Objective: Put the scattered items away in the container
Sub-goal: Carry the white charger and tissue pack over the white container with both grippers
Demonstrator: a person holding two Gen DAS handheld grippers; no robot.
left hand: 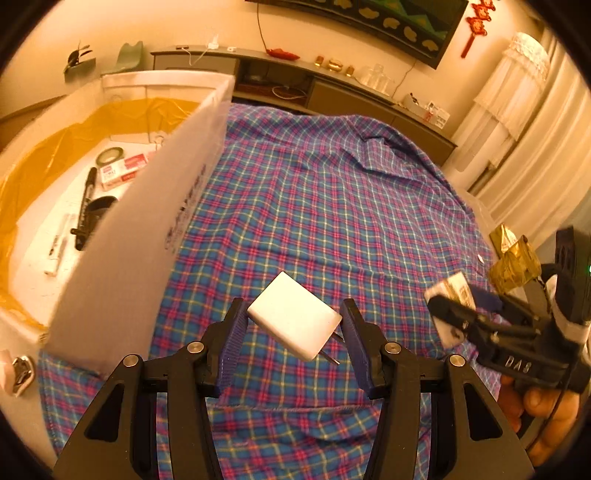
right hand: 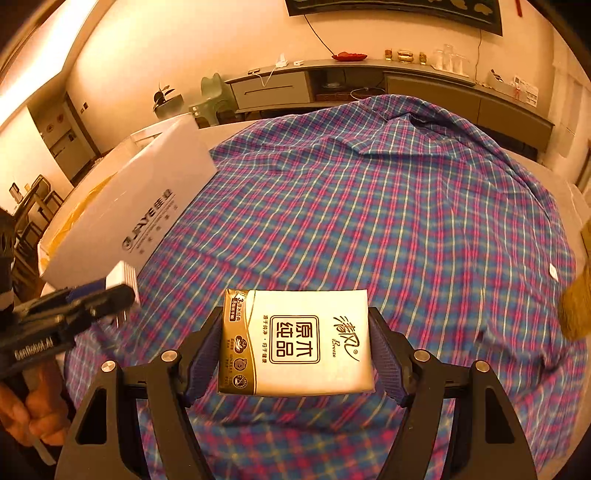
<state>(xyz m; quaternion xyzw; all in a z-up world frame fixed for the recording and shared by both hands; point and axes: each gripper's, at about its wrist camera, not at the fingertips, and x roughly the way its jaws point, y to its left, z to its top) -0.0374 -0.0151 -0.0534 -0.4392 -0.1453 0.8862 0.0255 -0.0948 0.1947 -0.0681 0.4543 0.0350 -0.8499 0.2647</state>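
1. A plaid cloth spreads under and ahead of my grippers.
2. Far ahead, a long cabinet against the wall.
3. A red knot hangs ahead, upper right.

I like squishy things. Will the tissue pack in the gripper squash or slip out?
Probably a little squashy: the tissue pack looks soft and plump. Its shiny wrapper might be slippery, but the right gripper clamps both sides.

surface: plaid cloth | on it: white box, perhaps partly
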